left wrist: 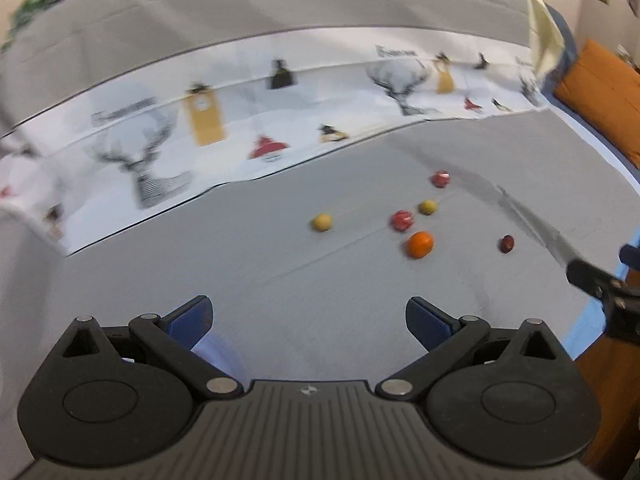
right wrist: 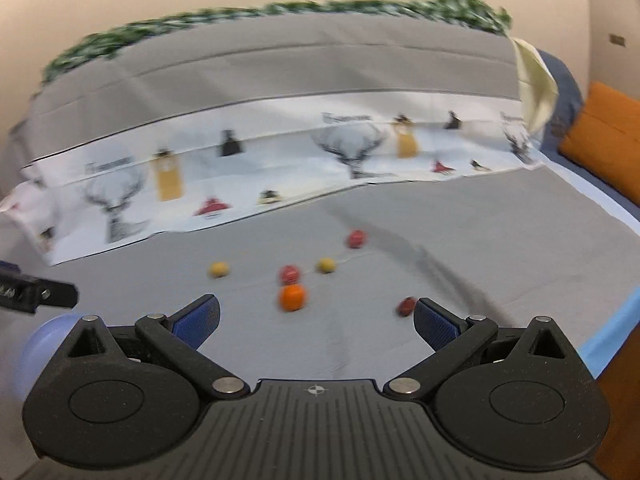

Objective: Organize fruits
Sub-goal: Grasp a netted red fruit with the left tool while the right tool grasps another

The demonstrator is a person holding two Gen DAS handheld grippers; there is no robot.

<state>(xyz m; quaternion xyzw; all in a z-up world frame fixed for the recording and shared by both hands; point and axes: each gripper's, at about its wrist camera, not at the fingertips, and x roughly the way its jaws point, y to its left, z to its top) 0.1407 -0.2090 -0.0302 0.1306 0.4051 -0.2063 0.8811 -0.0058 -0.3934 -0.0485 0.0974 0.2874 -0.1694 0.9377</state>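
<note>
Six small fruits (left wrist: pixel 419 244) loose on my grey sheet (left wrist: pixel 320 280) | printed writing too blurry | left gripper (left wrist: pixel 308 320), right gripper (right wrist: pixel 316 320) both spread, empty

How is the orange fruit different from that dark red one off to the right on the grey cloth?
The orange fruit is bright orange and looks the biggest of the lot; the dark red fruit is maroon and plainly smaller. The orange one lies close beside a red fruit; the dark one lies alone, apart from the cluster. Both are roundish, rest loose on the grey cloth, and neither is held.
</note>
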